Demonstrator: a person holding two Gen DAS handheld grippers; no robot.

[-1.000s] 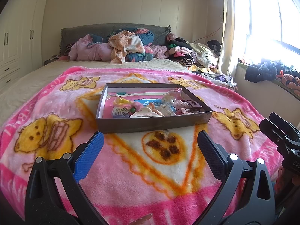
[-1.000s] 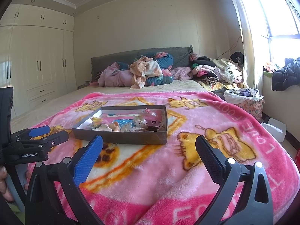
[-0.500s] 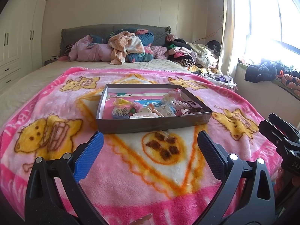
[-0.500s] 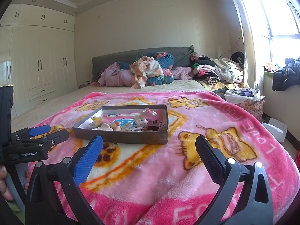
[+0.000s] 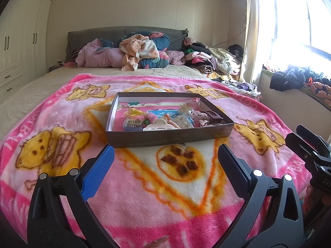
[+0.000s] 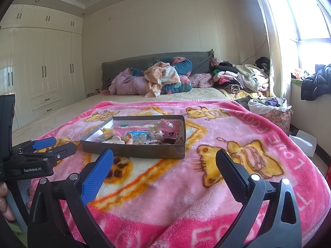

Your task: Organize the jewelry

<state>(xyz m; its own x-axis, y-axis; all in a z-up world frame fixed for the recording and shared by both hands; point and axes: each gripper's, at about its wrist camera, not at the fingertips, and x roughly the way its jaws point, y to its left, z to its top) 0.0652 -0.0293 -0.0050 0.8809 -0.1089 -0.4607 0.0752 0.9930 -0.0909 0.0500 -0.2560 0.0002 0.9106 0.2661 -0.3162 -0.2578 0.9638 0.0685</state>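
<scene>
A shallow dark cardboard box (image 5: 165, 137) sits on the pink blanket in the middle of the bed, also in the right wrist view (image 6: 132, 152). It holds a heap of hair clips, small bags and trinkets (image 5: 165, 119). My left gripper (image 5: 165, 163) is open and empty, low over the blanket just short of the box's near wall. My right gripper (image 6: 164, 165) is open and empty, to the right of the left one, short of the box's near right corner. Each gripper shows at the edge of the other's view.
The pink cartoon blanket (image 5: 144, 196) covers the near half of the bed. Piled clothes and bedding (image 5: 142, 51) lie by the headboard. A wardrobe (image 6: 41, 72) stands left. A windowsill with clothes (image 5: 300, 80) and a full basket (image 6: 273, 113) are on the right.
Both grippers have eased slightly forward toward the box; nothing else has moved.
</scene>
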